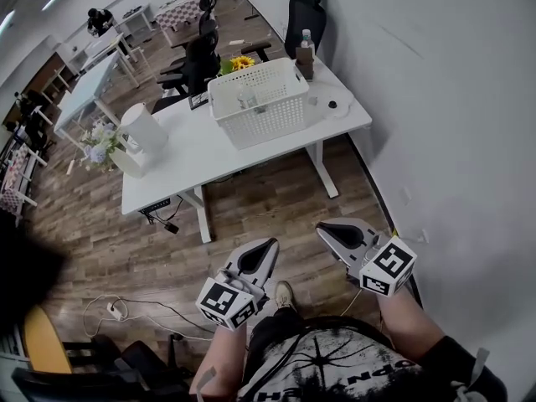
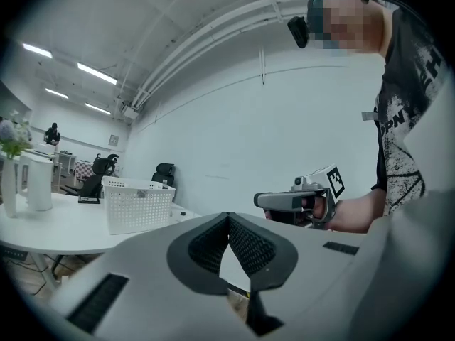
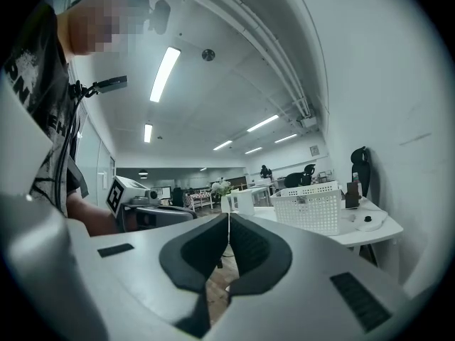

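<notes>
Closed tight and empty, the left gripper (image 1: 264, 250) hangs over the wooden floor (image 1: 251, 212), its jaws pressed together. Just to its right, the right gripper (image 1: 329, 231) is likewise shut on nothing. Well ahead of both tips stands a white desk (image 1: 197, 157) with a white perforated basket (image 1: 260, 100) on it and a white jug (image 1: 142, 128) further left. Beyond the basket are a sunflower (image 1: 241, 61) and a black office chair (image 1: 303, 11).

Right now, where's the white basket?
In the head view, upper centre: the white basket stands on the white table, in its right half, a sunflower just behind it and a white jug to its left.
</notes>
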`<state>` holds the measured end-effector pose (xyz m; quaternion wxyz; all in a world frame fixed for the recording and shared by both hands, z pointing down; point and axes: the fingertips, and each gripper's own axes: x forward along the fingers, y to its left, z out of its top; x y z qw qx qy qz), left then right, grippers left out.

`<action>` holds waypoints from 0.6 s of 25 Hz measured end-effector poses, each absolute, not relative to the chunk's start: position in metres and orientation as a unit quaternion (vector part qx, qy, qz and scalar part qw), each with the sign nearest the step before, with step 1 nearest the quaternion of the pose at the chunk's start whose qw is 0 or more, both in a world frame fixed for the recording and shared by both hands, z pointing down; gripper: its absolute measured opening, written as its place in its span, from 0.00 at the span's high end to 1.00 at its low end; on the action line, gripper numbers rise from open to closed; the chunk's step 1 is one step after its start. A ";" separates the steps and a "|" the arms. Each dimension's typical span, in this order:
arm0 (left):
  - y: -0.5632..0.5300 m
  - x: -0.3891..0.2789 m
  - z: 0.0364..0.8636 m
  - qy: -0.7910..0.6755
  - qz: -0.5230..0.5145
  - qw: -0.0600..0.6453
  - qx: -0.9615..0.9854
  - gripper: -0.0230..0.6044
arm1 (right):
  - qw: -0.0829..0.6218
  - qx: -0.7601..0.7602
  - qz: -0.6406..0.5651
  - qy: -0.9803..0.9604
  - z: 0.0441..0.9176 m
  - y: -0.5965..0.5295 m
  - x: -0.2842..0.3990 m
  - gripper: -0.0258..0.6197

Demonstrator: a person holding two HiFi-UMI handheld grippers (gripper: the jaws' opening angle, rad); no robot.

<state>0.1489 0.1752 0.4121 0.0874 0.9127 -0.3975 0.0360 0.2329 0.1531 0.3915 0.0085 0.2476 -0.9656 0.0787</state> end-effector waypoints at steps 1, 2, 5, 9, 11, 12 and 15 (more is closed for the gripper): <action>0.167 0.143 0.412 -0.396 0.035 0.087 0.913 0.95 | 0.009 0.248 0.079 -0.965 0.391 0.146 0.227 0.92; 0.159 0.138 0.411 -0.395 0.034 0.087 0.914 0.95 | 0.011 0.248 0.077 -0.966 0.390 0.139 0.221 0.92; 0.136 0.120 0.408 -0.390 0.035 0.082 0.916 0.95 | 0.012 0.252 0.069 -0.965 0.388 0.119 0.203 0.92; 0.107 0.096 0.406 -0.382 0.039 0.079 0.920 0.95 | 0.012 0.262 0.063 -0.963 0.384 0.090 0.180 0.92; 0.093 0.084 0.405 -0.378 0.040 0.079 0.921 0.95 | 0.012 0.267 0.063 -0.962 0.384 0.078 0.168 0.92; 0.087 0.078 0.405 -0.377 0.039 0.079 0.922 0.95 | 0.012 0.270 0.064 -0.961 0.384 0.072 0.163 0.92; 0.068 0.061 0.403 -0.370 0.039 0.076 0.925 0.95 | 0.011 0.278 0.059 -0.959 0.382 0.053 0.146 0.92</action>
